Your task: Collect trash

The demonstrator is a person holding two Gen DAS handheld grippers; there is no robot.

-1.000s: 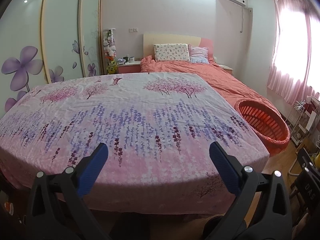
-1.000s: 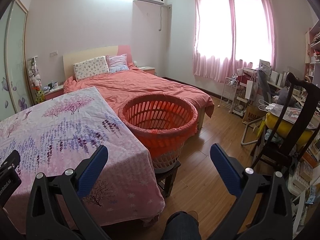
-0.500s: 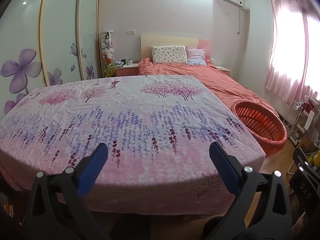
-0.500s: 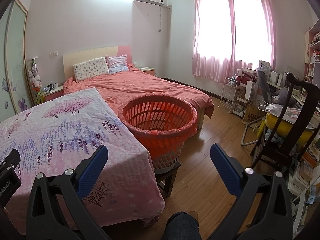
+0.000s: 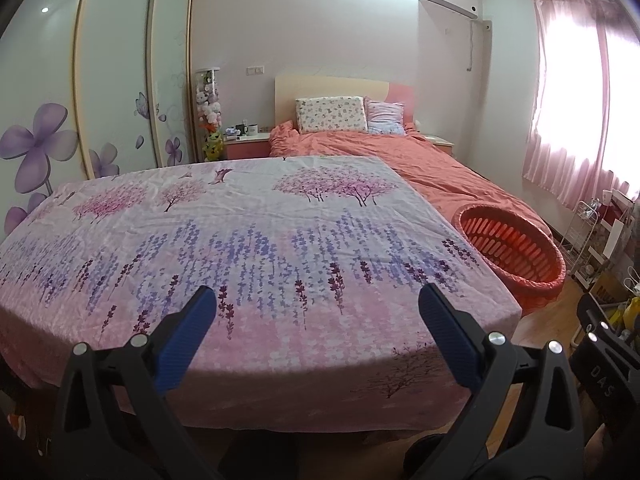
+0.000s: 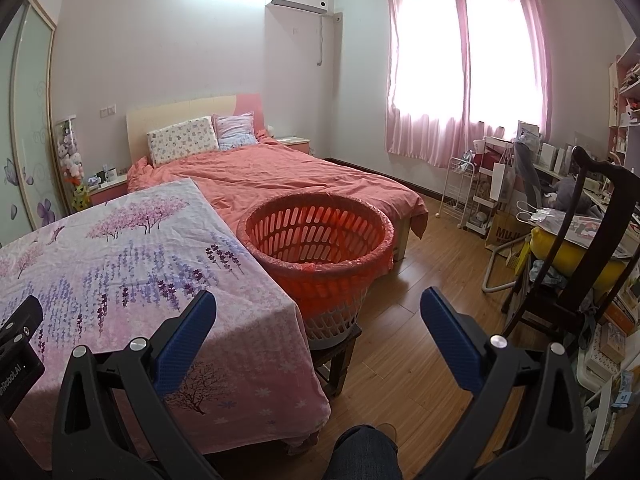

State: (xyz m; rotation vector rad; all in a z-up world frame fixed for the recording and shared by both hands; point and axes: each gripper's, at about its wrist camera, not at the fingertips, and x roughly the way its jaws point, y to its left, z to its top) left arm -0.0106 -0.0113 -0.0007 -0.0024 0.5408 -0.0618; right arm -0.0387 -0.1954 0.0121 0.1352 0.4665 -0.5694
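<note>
Since no trash shows on the floral cloth, both the left gripper and right gripper hang spread, empty; the lined basket waits at twelve o'clock, likely for drops.

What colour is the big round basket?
Orange-red basket, with slotted sides; the right wrist view shows it best.

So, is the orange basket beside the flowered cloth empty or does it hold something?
Empty as far as visible: the orange basket shows only bare slotted walls and a red liner at its rim; its very bottom is hidden.
</note>
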